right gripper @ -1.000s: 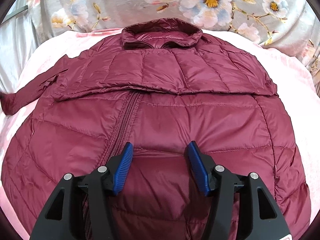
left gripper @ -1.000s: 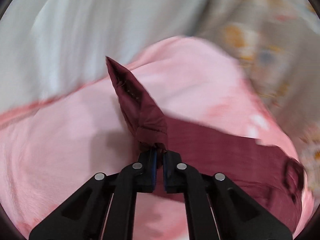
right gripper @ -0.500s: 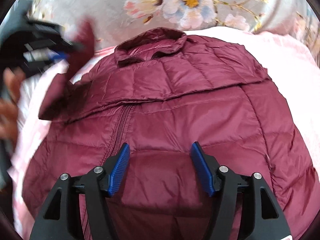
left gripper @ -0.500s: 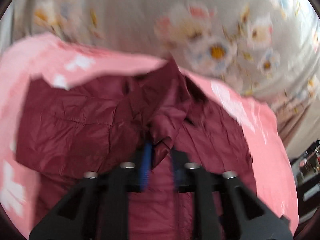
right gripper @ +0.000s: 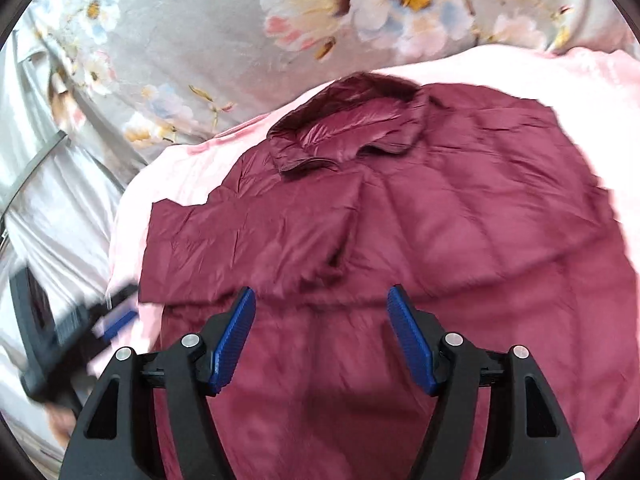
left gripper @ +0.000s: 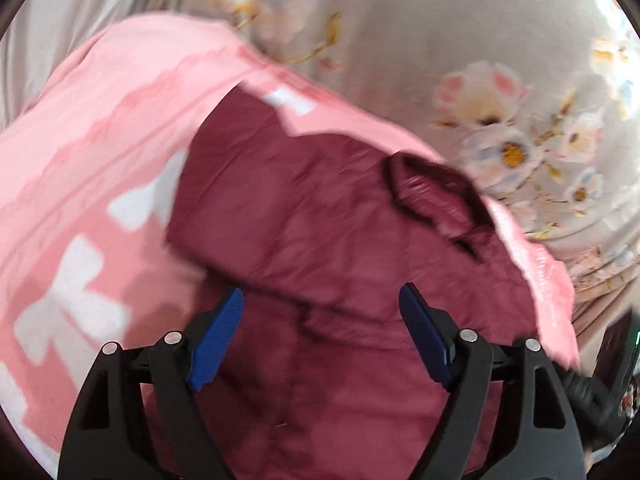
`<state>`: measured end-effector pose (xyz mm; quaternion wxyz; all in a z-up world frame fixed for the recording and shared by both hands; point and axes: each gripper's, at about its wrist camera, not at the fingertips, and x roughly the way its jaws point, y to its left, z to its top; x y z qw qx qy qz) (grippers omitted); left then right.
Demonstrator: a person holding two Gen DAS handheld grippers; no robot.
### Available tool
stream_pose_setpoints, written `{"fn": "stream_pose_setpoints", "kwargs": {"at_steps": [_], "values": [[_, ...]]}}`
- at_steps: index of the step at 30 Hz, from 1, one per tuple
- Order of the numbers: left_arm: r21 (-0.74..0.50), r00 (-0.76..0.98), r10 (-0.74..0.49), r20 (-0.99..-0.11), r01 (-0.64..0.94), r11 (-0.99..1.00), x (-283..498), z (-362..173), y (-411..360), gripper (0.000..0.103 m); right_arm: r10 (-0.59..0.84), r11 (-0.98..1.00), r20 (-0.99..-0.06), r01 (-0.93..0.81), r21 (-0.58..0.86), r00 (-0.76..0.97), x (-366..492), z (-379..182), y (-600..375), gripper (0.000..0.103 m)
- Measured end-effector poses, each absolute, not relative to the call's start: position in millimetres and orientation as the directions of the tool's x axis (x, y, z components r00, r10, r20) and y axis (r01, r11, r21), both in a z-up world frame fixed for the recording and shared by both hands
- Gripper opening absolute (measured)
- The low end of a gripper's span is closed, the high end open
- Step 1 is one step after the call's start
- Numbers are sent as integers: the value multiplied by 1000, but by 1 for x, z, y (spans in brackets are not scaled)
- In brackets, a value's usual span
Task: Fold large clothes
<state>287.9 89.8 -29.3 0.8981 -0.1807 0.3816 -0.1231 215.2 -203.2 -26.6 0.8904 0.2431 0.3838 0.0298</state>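
Observation:
A maroon quilted puffer jacket (right gripper: 440, 240) lies front up on a pink blanket (right gripper: 168, 176), collar (right gripper: 352, 128) at the far side. Its left sleeve (right gripper: 248, 240) lies folded across the chest. It also shows in the left wrist view (left gripper: 320, 240), with the sleeve (left gripper: 272, 208) laid over the body. My left gripper (left gripper: 322, 332) is open and empty just above the jacket. My right gripper (right gripper: 320, 336) is open and empty over the jacket's lower front. The left gripper also shows blurred at the lower left of the right wrist view (right gripper: 88, 328).
The pink blanket with white bow prints (left gripper: 80, 200) covers the bed. A grey floral sheet (right gripper: 320, 20) lies behind the collar. Pale grey fabric (right gripper: 48, 200) is at the left. Dark objects (left gripper: 616, 344) sit off the bed at the right.
My left gripper carried the sleeve end across onto the chest, then opened and let it go. The sleeve now lies folded over the jacket. My right gripper stayed open and shifted slightly.

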Motion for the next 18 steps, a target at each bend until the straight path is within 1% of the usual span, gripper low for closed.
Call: {"fn": "stream_pose_setpoints", "kwargs": {"at_steps": [3,4,5,7,9,11,13,14,15,16,18], "values": [[-435,648,-359,-672,48,899,290,-52,97,77,262,869,-699,153,471,665,244,-43,-193,67],[-435,645,-358,-675,44,899,291,-56,97,77,280,861,-706,154,484,651,249,-48,-190,62],[-437,639,-359,-680,40,899,292,-62,97,77,299,854,-713,156,496,634,256,-55,-186,55],[-452,627,-372,-684,35,891,293,-69,98,77,285,869,-734,158,470,617,263,-59,-181,6],[-474,623,-389,-678,33,880,295,-71,103,77,259,878,-709,147,456,656,262,-46,-189,4],[-496,626,-404,-667,31,867,295,-71,107,77,183,895,-663,157,418,726,253,-19,-208,4],[-518,631,-419,-653,31,855,295,-72,111,77,43,920,-619,211,331,784,236,9,-237,3],[-530,629,-426,-650,26,848,296,-72,113,77,-20,923,-618,252,291,786,233,14,-252,3],[-542,626,-434,-648,22,840,296,-73,115,77,-51,922,-624,277,270,780,232,15,-263,3],[-552,621,-443,-647,18,833,298,-73,115,77,-96,913,-646,325,245,757,231,11,-284,3],[-577,614,-463,-639,16,817,302,-70,115,77,-117,903,-678,362,231,726,232,0,-305,3]]}}
